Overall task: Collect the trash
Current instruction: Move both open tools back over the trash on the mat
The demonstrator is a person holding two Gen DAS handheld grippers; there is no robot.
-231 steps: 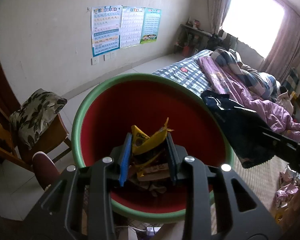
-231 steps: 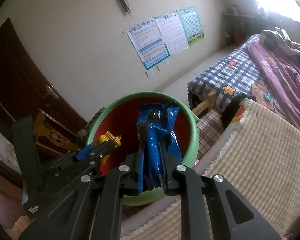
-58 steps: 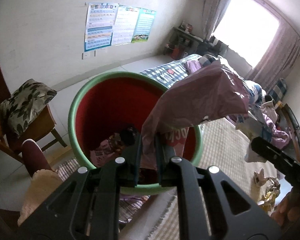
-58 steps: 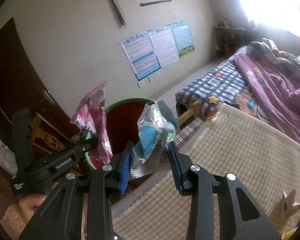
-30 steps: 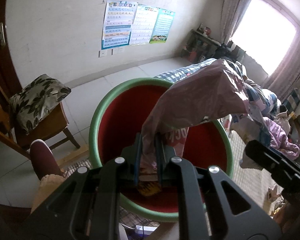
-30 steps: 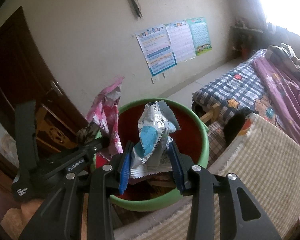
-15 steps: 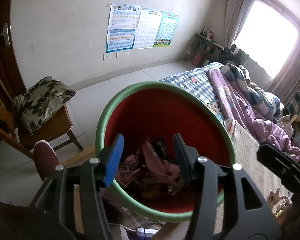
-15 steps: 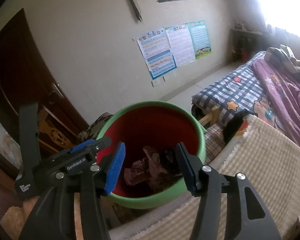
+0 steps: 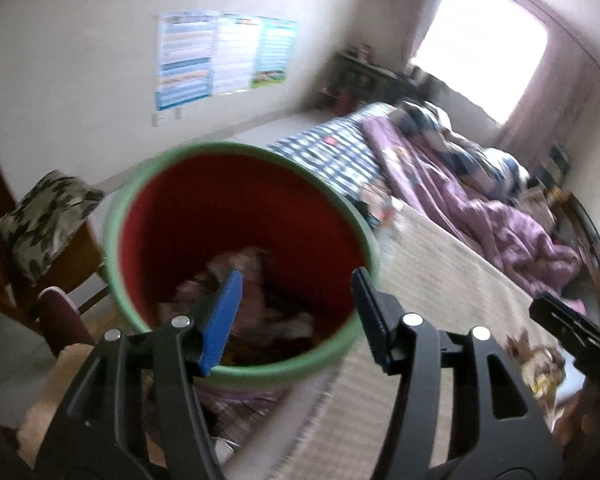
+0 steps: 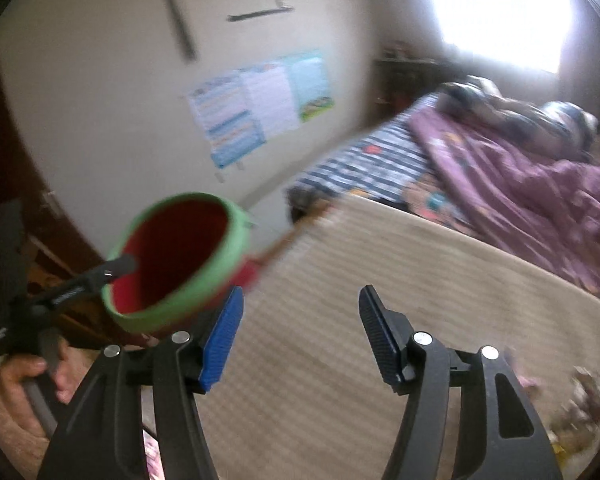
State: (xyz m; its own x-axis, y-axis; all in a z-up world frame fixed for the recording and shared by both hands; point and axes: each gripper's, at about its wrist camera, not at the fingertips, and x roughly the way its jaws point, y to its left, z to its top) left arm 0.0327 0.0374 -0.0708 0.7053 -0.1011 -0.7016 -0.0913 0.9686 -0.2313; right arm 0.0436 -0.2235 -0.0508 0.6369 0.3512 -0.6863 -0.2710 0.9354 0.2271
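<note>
A red bin with a green rim holds several crumpled wrappers. My left gripper is open and empty just over the bin's near rim. My right gripper is open and empty over the beige striped mat, with the bin to its left. More trash lies blurred at the mat's right edge; it also shows in the left wrist view. The left gripper shows at the bin in the right wrist view.
A bed with a purple quilt and checked sheet lies beyond the mat. A wooden chair with a leaf-print cushion stands left of the bin. Posters hang on the wall. Both views are motion-blurred.
Both grippers let go of their wrappers into the bin about half a second ago. The right gripper has swung right, away from the bin and over the mat. The left has shifted slightly.
</note>
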